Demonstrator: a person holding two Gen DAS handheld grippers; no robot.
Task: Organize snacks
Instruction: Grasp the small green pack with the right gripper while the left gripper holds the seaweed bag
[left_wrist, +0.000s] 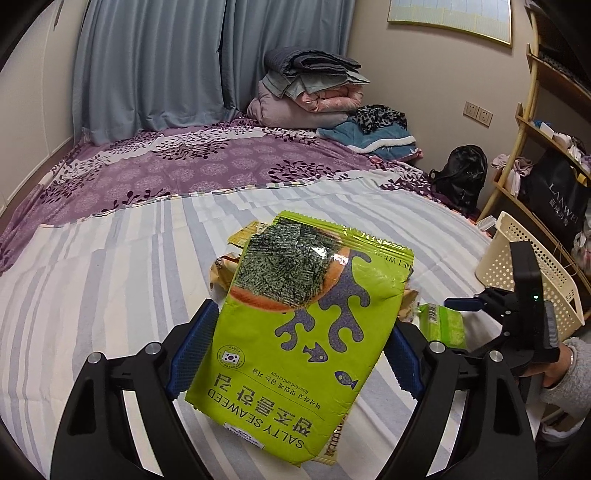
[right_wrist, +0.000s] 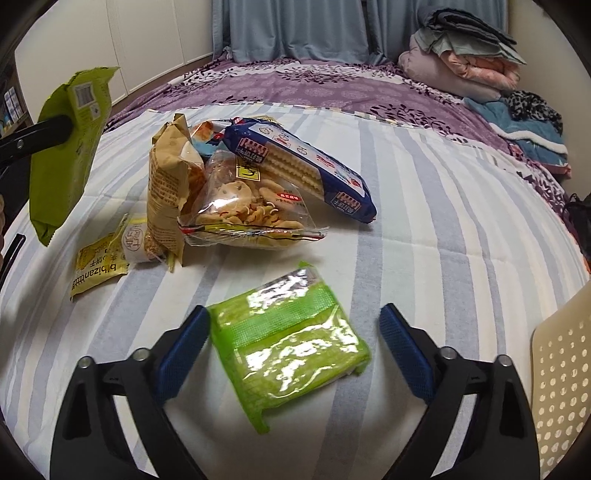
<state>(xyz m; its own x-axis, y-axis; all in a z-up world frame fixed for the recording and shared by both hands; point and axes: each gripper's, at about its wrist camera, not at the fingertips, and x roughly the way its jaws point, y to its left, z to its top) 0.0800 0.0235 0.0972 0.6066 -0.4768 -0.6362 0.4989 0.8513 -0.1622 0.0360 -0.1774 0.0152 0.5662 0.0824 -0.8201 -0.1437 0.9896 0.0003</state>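
Honestly, this looks like early days. The left gripper (left_wrist: 301, 354) is clamped on the seaweed bag (left_wrist: 295, 332) and has it clear of the bed (right_wrist: 424, 229), up at about 9 o'clock in the right wrist view. The right gripper (right_wrist: 295, 343) has its fingers spread around the green wafer pack (right_wrist: 288, 347), which lies flat on the sheet; the left pad looks right against it, the right one clearly apart. The rest of the snack pile (right_wrist: 236, 184) sits at 12 o'clock from it, untouched. The cream basket (left_wrist: 532, 273) is at 3 o'clock, and I can't see anything in it yet.
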